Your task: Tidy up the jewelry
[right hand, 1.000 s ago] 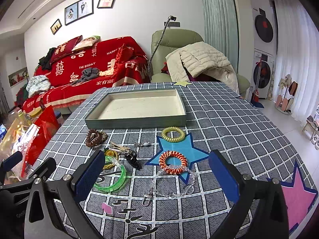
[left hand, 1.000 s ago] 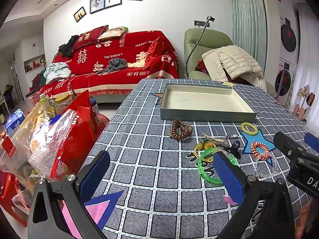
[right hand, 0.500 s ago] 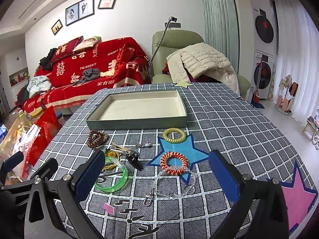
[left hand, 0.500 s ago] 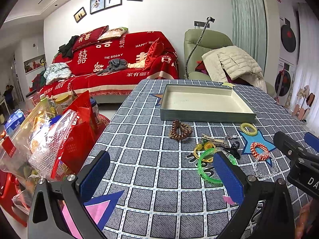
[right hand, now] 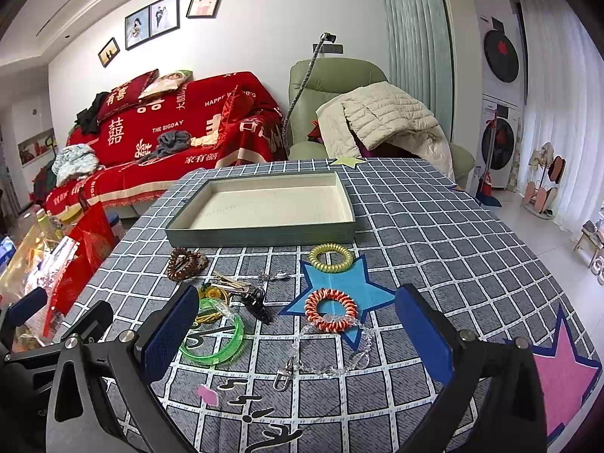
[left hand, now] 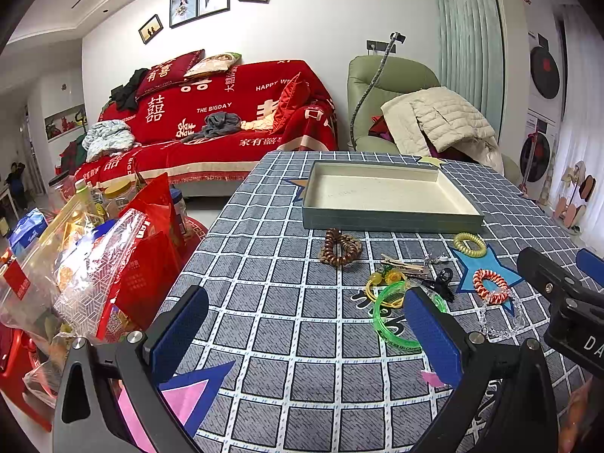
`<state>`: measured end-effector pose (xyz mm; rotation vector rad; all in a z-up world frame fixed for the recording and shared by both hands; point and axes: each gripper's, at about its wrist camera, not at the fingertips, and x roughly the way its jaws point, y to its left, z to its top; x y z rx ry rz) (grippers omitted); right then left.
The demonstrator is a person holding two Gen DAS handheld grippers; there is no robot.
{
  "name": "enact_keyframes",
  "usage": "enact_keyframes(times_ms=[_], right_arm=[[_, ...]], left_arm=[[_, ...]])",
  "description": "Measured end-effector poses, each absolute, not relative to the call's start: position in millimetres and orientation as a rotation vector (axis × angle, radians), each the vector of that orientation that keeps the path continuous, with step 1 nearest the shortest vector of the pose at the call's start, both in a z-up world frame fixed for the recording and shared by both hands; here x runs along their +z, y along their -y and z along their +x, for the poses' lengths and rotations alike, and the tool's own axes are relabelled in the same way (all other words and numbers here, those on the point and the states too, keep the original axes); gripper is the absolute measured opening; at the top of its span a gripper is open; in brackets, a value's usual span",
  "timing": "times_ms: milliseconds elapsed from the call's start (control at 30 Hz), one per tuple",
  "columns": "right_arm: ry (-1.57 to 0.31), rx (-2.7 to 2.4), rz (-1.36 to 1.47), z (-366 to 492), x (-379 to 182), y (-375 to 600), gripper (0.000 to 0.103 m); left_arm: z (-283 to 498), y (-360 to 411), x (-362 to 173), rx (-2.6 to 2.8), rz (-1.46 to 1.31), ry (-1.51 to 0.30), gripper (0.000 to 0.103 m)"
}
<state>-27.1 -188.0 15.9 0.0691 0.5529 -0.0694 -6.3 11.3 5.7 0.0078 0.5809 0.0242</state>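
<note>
Both grippers hang above the near edge of the table point(right hand: 434, 226), jaws spread wide and holding nothing. The left gripper point(left hand: 305, 334) has only checked cloth between its blue pads; the right gripper point(right hand: 298, 334) frames most of the jewelry.

Nearest the right gripper lies a clear bead chain point(right hand: 328, 358) with a metal clasp at its near end; its far end touches the orange coil band point(right hand: 331, 310), which sits on the near point of a blue star point(right hand: 362, 287) printed on the cloth. Left of the chain, partly behind the right gripper's left pad, lies a green bangle point(right hand: 213, 339). In the left view the same bangle point(left hand: 392, 317) shows just beside the left gripper's right pad.

Just past the bangle is a small cluster: a yellow ring point(right hand: 211, 296), a black clip point(right hand: 258, 304), a pale hair clip point(right hand: 230, 284) and a small silver piece point(right hand: 273, 275). These lie close together, some touching; exactly which overlap I cannot tell.

Farther on, a yellow coil band point(right hand: 331, 258) rests at the star's far point, and a brown bead bracelet point(right hand: 185, 263) lies well to its left. Both sit just in front of the tray point(right hand: 260, 234), a shallow grey box with a cream lining and nothing in it.

Beyond the table stand a red sofa point(right hand: 170, 128) and a green armchair point(right hand: 324, 87) with a pale jacket point(right hand: 381, 117) over it.
</note>
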Motion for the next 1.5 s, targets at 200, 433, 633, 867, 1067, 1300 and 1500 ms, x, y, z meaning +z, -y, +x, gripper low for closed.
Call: enact_keyframes(times_ms=[200,433,633,867,1067,1300,1500], right_arm=[[-0.551,-0.068,0.070,-28.4,20.0,184.6,0.103],[-0.551,-0.068,0.069,-28.6,19.0,185.5,0.103],[-0.551,-0.067,0.070,-28.7,18.9,185.0,0.103],[-0.550,-0.068,0.071,-28.8,19.1,184.7,0.103],[-0.550,-0.068,0.071,-28.3,20.8,182.9,0.103],[-0.558,-0.069,0.081,-27.3,23.6,179.8,0.103],[-0.559,-0.071,0.088,-25.5,25.9,179.4,0.103]], left_arm=[[-6.3,-11.3,5.6,0.024,0.009,-0.581,0.103],[-6.3,-10.9,5.8,0.023,0.009,-0.582,0.103],[-5.7,-10.3,6.1,0.022,0.010,-0.582,0.103],[-5.8,-9.4,6.1,0.021,0.010,-0.580,0.103],[-5.3,-8.2,7.0,0.018,0.012,-0.580,0.103],[-6.4,-6.2,8.2,0.018,0.012,-0.580,0.103],[-3.8,-4.6,7.7,0.020,0.010,-0.588,0.103]])
